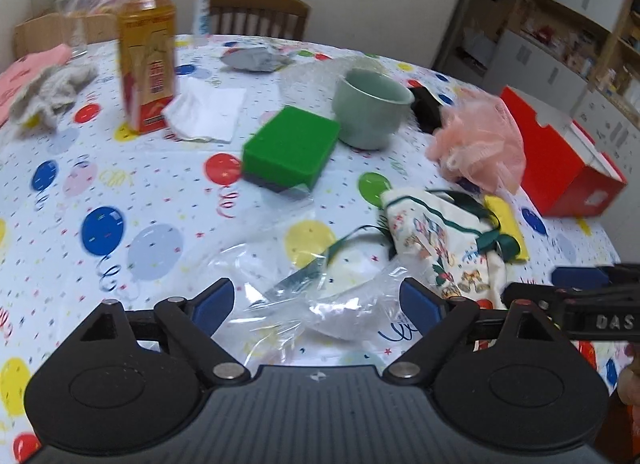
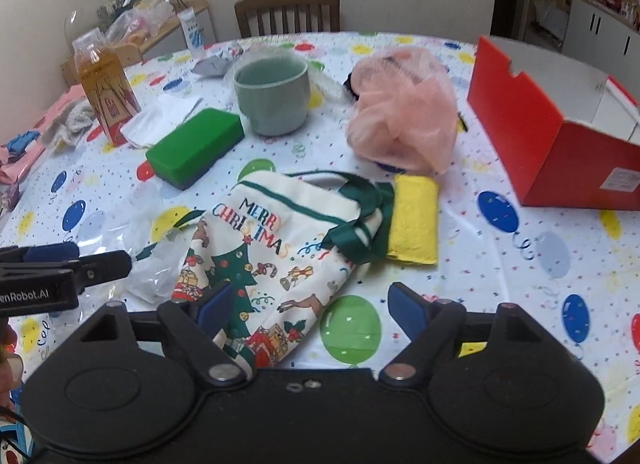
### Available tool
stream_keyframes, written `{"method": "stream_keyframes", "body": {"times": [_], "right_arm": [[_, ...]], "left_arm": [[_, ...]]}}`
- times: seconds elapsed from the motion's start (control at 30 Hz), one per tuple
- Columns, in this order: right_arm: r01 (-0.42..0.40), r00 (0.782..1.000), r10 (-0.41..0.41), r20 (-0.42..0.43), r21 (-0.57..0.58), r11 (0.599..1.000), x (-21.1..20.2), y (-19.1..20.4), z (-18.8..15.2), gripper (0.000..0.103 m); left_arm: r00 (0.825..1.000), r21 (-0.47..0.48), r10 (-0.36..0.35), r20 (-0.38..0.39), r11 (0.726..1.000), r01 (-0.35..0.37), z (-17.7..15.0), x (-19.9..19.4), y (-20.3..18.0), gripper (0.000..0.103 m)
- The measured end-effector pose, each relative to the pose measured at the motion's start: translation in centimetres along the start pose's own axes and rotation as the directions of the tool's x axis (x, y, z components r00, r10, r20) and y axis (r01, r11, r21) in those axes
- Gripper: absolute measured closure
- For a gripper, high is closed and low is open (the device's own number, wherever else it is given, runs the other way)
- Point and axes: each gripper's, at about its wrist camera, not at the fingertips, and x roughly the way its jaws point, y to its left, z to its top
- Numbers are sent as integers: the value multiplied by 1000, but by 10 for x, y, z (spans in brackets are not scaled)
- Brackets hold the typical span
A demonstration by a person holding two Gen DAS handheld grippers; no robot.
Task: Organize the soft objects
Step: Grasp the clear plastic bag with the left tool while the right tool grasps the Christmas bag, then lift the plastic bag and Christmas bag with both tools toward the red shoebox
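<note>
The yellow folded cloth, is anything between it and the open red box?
Nothing visible does. The yellow folded cloth lies left of the open red cardboard box, with only bare balloon-print tablecloth between them. The pink mesh bath pouf sits behind that path.

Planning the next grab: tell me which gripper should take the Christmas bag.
Right. The right gripper is open directly over the Christmas bag; the left gripper, also open, hovers over the clear plastic bag beside it.

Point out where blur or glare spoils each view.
Left wrist view: the tall amber juice bottle and the far shelves are motion-smeared; the crumpled clear plastic bag glints. Right wrist view: sharper, the printed Christmas cloth bag legible, edges bowed by fisheye.
</note>
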Motion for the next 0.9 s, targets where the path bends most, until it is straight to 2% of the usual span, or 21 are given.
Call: {"method": "stream_keyframes", "body": {"times": [0.1, 0.17, 0.3, 0.43, 0.5, 0.7, 0.77, 0.9], "right_arm": [[-1, 1000, 1, -26, 21, 1000, 11, -1, 1, 24], [1, 999, 1, -44, 35, 999, 17, -3, 1, 26], [-9, 997, 14, -75, 75, 997, 27, -8, 0, 29], [-28, 994, 40, -98, 119, 993, 34, -10, 2, 32], [-32, 993, 45, -108, 122, 992, 37, -9, 2, 35], [-38, 991, 56, -122, 141, 989, 42, -5, 2, 49], [-38, 991, 55, -124, 141, 989, 42, -4, 3, 67], [-31, 991, 46, -123, 125, 992, 40, -1, 4, 78]], "left_arm": [[1000, 59, -5, -24, 998, 6, -3, 9, -7, 25], [1000, 84, -19, -23, 996, 21, -5, 13, -10, 26], [1000, 196, -27, -6, 980, 28, -11, 16, -21, 26], [999, 215, -33, -21, 976, 37, -14, 23, -23, 27], [999, 220, -33, -26, 975, 38, -14, 25, -22, 34], [999, 246, -26, -31, 969, 33, -13, 30, -22, 46], [999, 245, -28, -27, 969, 34, -13, 30, -22, 51], [999, 242, -31, -20, 970, 35, -14, 30, -20, 58]]}}
